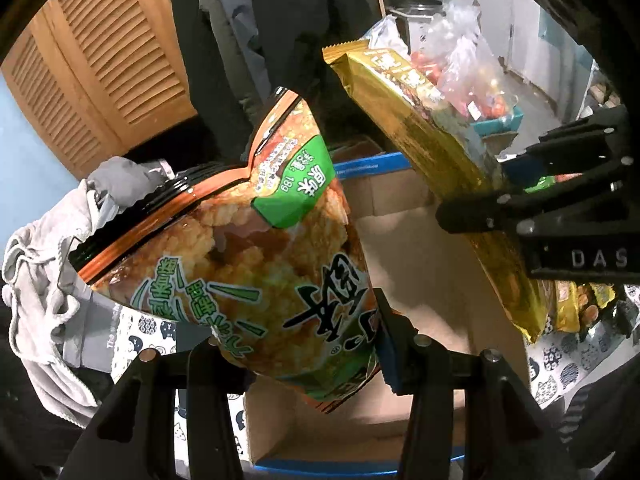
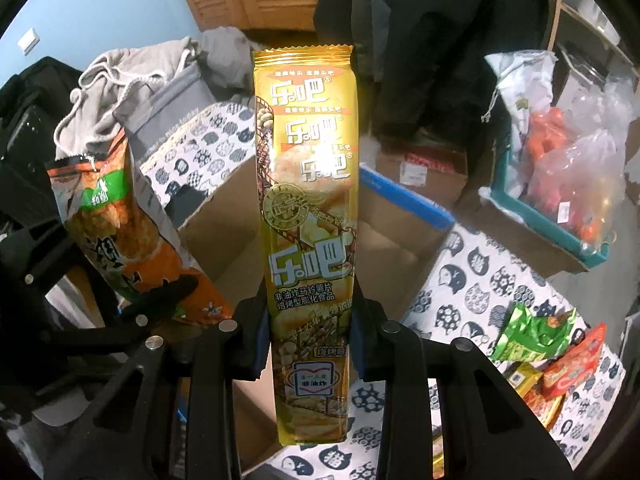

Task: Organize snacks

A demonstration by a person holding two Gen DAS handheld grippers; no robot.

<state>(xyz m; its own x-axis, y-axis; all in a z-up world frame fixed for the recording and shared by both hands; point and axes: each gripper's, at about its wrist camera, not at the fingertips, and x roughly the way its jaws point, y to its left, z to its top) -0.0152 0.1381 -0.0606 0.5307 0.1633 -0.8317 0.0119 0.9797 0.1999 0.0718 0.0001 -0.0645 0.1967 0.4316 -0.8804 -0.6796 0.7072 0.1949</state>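
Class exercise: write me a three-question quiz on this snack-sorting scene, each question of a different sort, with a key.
1. True or false: the right gripper is shut on the gold chip packet.
2. Which does the left gripper hold? A. a teal basket B. the orange rice-cracker bag C. a grey hoodie
3. Fill in: below both snacks lies an open cardboard ___.

Key: 1 true; 2 B; 3 box.

Clamped between the left gripper (image 1: 296,354) fingers at six o'clock: an orange-and-green snack bag (image 1: 256,256), above an open cardboard box (image 1: 424,264). At three o'clock, gripped by the right gripper (image 1: 476,200): a long gold snack packet (image 1: 432,152), tilted. At nine o'clock, grey clothing (image 1: 52,256).
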